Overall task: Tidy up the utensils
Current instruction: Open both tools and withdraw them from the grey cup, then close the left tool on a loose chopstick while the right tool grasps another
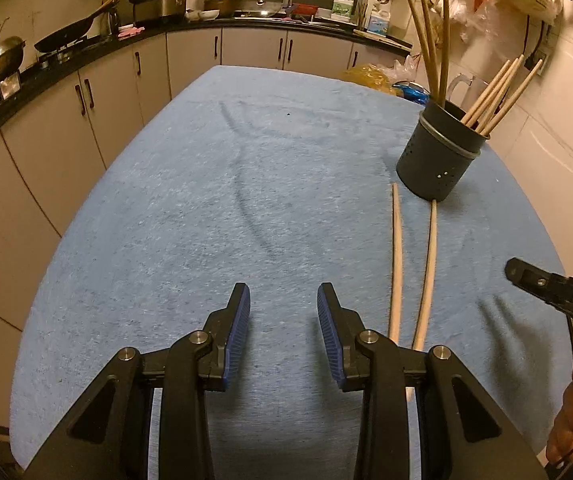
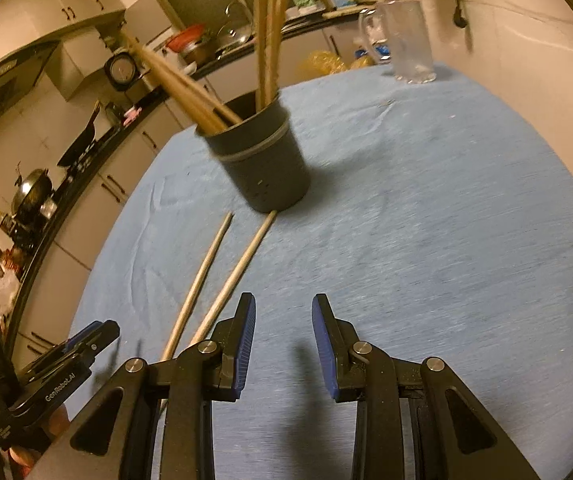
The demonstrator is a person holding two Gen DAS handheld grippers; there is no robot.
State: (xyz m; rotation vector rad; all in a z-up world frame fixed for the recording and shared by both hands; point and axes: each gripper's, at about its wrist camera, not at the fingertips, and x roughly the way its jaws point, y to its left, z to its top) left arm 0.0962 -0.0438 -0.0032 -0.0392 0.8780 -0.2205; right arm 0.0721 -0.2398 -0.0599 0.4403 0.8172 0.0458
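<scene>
The two chopsticks [image 1: 413, 264] lie on the blue cloth [image 1: 206, 200] just before the dark holder [image 1: 438, 156] (one tip touches its base), thin, light, stiff and probably slippery, so pinch mid-shaft, while left gripper [image 1: 283, 312] and right gripper [image 2: 283, 320] stand partly open, empty.

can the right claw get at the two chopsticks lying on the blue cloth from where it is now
Probably yes. The right claw is open and empty, and the two loose chopsticks lie flat on the cloth just to its left, with nothing between. The holder touches only the far tip of one; the left claw is beside them.
</scene>
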